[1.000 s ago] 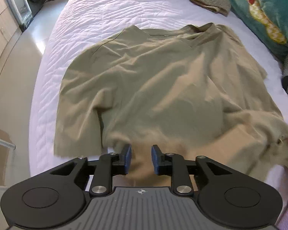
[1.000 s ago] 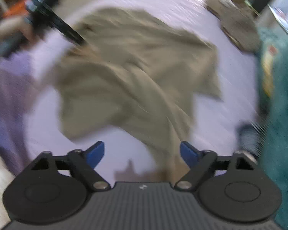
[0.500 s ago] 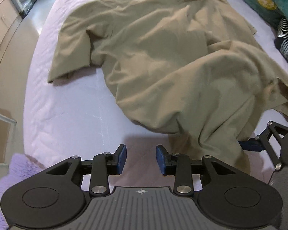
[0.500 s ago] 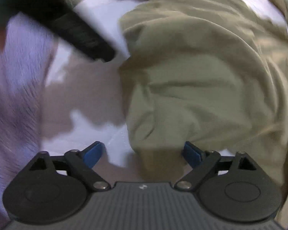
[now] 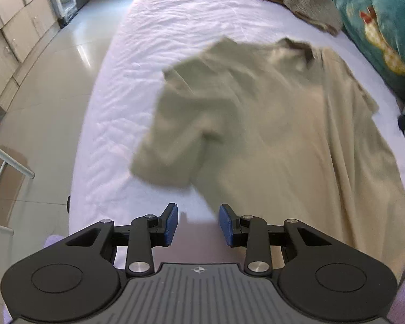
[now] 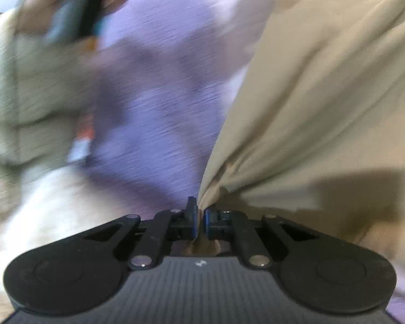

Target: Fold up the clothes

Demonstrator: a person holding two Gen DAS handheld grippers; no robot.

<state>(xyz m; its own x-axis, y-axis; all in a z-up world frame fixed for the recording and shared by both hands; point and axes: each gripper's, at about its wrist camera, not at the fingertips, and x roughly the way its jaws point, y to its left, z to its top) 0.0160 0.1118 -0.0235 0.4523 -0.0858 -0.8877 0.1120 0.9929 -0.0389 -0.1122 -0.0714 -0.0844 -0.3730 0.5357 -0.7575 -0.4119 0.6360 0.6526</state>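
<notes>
Roughly spread, the khaki shirt [image 5: 278,124] lies on the lavender bedsheet [image 5: 181,27], collar far, hem toward the tools. Right gripper [image 6: 199,222] is clamped on a bunched hem corner (cloth pulls taut from the pinch); left gripper [image 5: 198,222] stands apart, empty, just short of the other hem corner. Best to seat the left pinch on that edge, then tension evenly. Bed edge drops to floor [image 5: 48,102] on the left; teal pillow [image 5: 386,35] and piled clothes [image 5: 305,0] crowd right and far end
</notes>
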